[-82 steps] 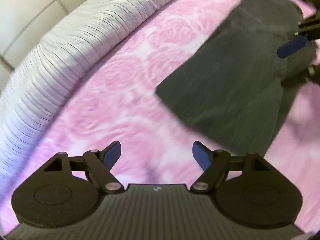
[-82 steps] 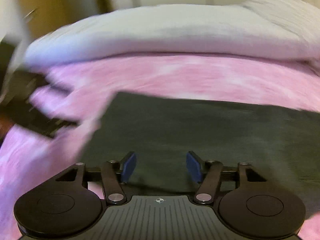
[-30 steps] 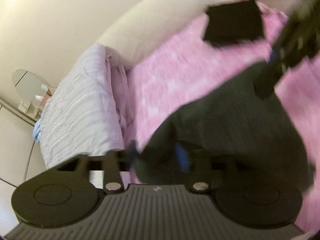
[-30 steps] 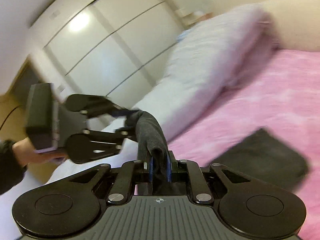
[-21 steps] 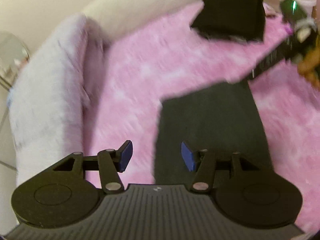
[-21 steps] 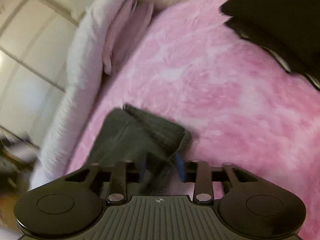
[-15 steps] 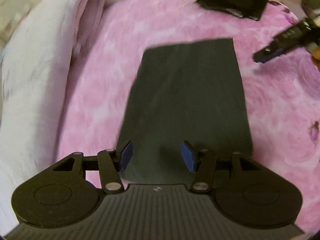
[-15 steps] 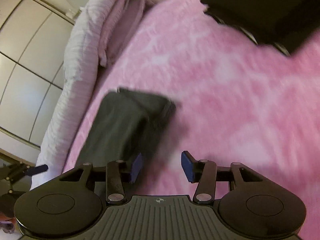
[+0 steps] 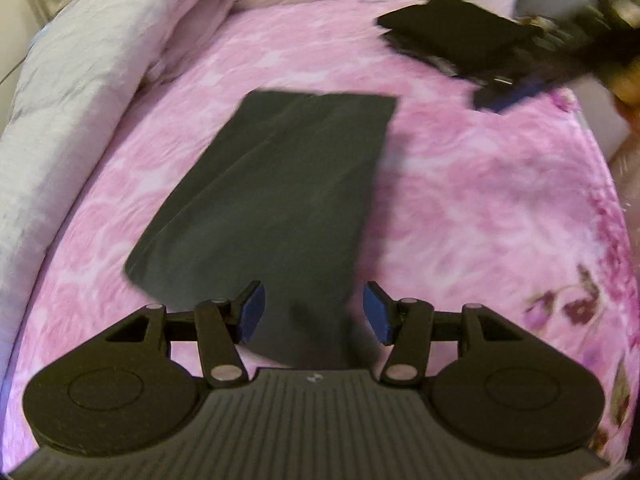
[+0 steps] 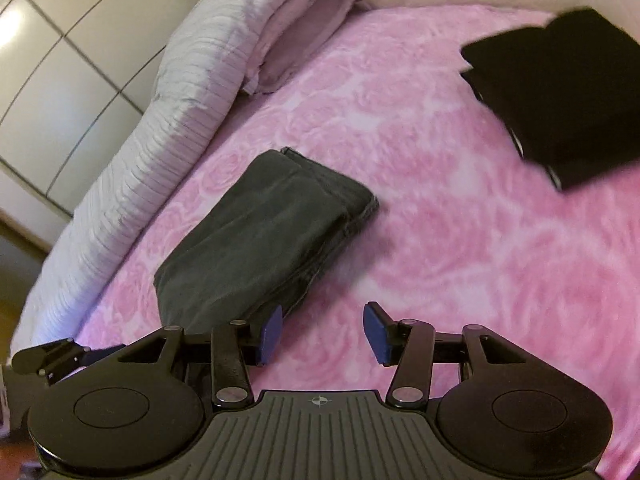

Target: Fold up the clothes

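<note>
A dark grey folded garment (image 9: 276, 200) lies flat on the pink bedspread (image 9: 480, 220); it also shows in the right wrist view (image 10: 260, 240), left of centre. My left gripper (image 9: 314, 316) is open and empty, hovering over the garment's near end. My right gripper (image 10: 322, 334) is open and empty above the bedspread (image 10: 460, 240), just right of the garment's near edge. The right gripper also appears blurred at the far right of the left wrist view (image 9: 520, 92). Part of the left gripper (image 10: 52, 354) shows at the lower left of the right wrist view.
A stack of folded black clothes (image 9: 456, 36) sits at the far right of the bed, also in the right wrist view (image 10: 560, 92). A rolled grey striped duvet (image 10: 168, 120) and a pink folded sheet (image 10: 304, 28) line the left side. White wardrobe doors (image 10: 60, 60) stand behind.
Both grippers let go of the grey garment and opened. It now lies folded on the bedspread. Both grippers have drawn back and up from it.
</note>
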`<control>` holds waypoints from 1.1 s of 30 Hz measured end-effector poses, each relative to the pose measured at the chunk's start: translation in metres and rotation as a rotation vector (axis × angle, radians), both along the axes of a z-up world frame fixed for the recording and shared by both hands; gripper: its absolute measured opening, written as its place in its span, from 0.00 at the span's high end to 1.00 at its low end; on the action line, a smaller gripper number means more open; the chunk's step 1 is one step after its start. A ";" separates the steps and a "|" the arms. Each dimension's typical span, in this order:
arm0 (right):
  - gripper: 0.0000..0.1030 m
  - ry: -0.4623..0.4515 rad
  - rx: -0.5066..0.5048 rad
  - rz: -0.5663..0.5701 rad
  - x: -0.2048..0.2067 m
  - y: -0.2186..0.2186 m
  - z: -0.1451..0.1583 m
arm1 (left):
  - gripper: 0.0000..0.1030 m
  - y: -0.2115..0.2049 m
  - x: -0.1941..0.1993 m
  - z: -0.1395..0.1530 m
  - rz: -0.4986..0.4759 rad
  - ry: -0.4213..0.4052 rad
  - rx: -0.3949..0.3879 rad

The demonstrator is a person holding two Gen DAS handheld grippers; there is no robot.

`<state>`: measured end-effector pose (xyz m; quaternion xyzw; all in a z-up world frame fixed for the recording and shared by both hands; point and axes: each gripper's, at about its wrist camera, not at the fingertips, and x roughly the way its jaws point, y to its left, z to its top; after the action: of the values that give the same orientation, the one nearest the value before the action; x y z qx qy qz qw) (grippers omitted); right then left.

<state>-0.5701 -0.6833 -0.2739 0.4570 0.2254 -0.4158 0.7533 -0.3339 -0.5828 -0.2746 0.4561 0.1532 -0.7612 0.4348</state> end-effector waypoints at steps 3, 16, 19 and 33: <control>0.52 -0.003 -0.021 0.081 0.002 -0.035 0.007 | 0.51 -0.017 -0.038 -0.003 -0.020 -0.003 -0.013; 0.52 -0.114 0.037 0.601 0.097 -0.255 -0.078 | 0.63 -0.122 -0.151 -0.069 0.114 -0.137 0.036; 0.71 -0.154 0.109 0.672 0.116 -0.271 -0.097 | 0.74 -0.129 -0.150 -0.069 0.160 -0.140 0.054; 0.84 -0.150 0.145 0.737 0.134 -0.311 -0.112 | 0.84 -0.161 -0.152 -0.062 0.193 -0.074 0.077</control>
<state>-0.4365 -0.9939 -0.3861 0.4267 0.3477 -0.0656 0.8323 -0.4862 -0.7443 -0.3370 0.4833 0.2096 -0.6919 0.4937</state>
